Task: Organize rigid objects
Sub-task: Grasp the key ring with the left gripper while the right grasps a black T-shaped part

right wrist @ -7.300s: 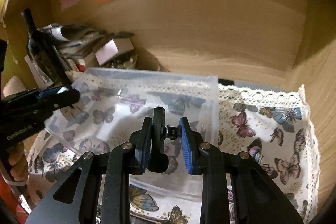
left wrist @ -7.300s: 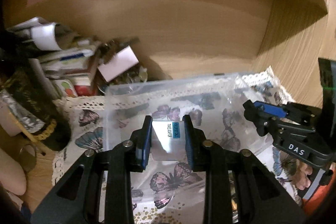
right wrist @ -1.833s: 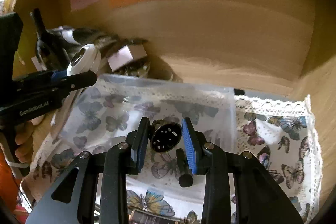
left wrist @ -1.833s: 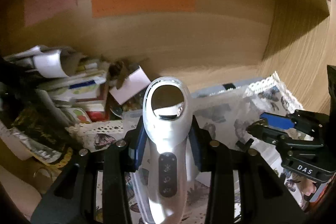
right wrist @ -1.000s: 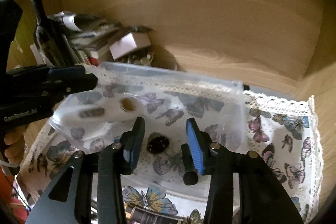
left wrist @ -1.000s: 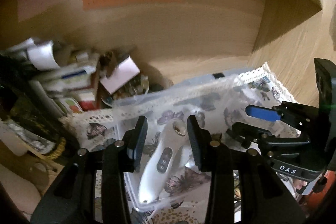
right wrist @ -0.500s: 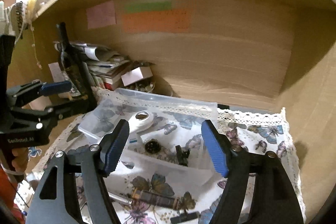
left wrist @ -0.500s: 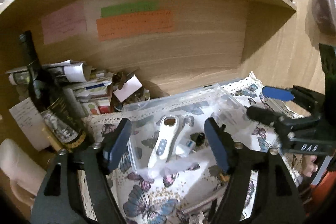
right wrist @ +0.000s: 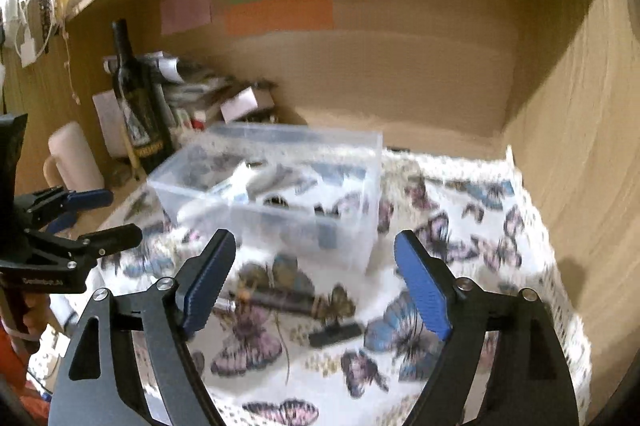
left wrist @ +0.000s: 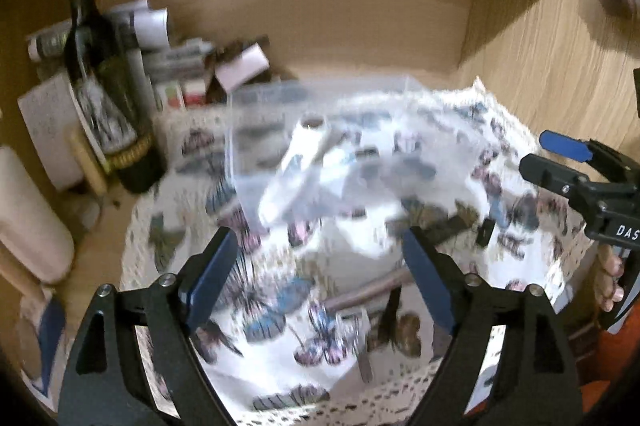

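Observation:
A clear plastic box (right wrist: 352,166) stands on the butterfly cloth (right wrist: 472,226) and holds a white handheld device (left wrist: 296,162) and small dark parts (right wrist: 276,201). It also shows, blurred, in the left wrist view (left wrist: 360,94). My left gripper (left wrist: 320,274) is open and empty, pulled back in front of the box. My right gripper (right wrist: 316,278) is open and empty, also in front of the box. A dark long tool (right wrist: 276,300) and a small black piece (right wrist: 334,334) lie on the cloth between the right gripper's fingers.
A dark wine bottle (right wrist: 134,98) stands at the left with stacked papers and small boxes (right wrist: 208,98) behind it. A pale cylinder (right wrist: 74,158) stands left of the bottle. Wooden shelf walls close the back and right (right wrist: 560,146).
Both grippers let go of their objects into the box, opened wide and drew back from it. Both views are now blurred from motion.

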Available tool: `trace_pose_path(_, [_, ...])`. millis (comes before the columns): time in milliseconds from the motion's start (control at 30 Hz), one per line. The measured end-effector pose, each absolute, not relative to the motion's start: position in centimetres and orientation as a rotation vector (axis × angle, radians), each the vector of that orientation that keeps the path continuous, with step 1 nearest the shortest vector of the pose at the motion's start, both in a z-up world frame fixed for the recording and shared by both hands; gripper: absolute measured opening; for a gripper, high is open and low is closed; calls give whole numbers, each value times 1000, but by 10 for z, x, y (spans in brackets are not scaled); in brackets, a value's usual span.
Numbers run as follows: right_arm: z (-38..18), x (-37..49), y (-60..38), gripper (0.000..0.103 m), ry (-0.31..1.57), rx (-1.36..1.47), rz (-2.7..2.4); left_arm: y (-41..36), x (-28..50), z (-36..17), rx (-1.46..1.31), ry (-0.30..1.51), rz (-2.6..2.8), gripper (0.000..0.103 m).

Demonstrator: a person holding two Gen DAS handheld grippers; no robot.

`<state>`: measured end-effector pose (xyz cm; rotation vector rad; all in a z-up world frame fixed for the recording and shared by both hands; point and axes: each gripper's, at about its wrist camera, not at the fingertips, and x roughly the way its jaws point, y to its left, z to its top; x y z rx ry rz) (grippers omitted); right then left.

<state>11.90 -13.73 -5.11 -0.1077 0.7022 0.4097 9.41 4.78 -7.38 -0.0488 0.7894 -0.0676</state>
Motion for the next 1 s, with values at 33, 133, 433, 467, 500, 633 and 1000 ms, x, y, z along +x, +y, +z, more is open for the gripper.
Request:
trace_pose_path(33, [-56,116,-139,80,715,-112,404,46,92,-80,-53,808,-69,85])
trace_pose_path(133, [-72,111,-144,80,760,-125,390,42,87,-99,-84,866,-86,85])
trace_pose_path(433, [-108,107,-164,80,888,-93,354,34,76,-129,-111,929,-95,83])
trace_pose_path(467, [-111,107,-166,79,899,-91,350,33,74,-132,-106,932,-89,81])
trace_pose_path(500, [-114,107,-167,79,911,-87,348,32,73,-134,-105,935,-88,75])
trace_pose_path(633, [-123,107,-171,68,944,-79,356,35,70,-139,-120,942,-84,65])
trace_pose_path(1000, [-130,114,-167,55,968,-74,385,26,63,-142,-33,900,-89,35])
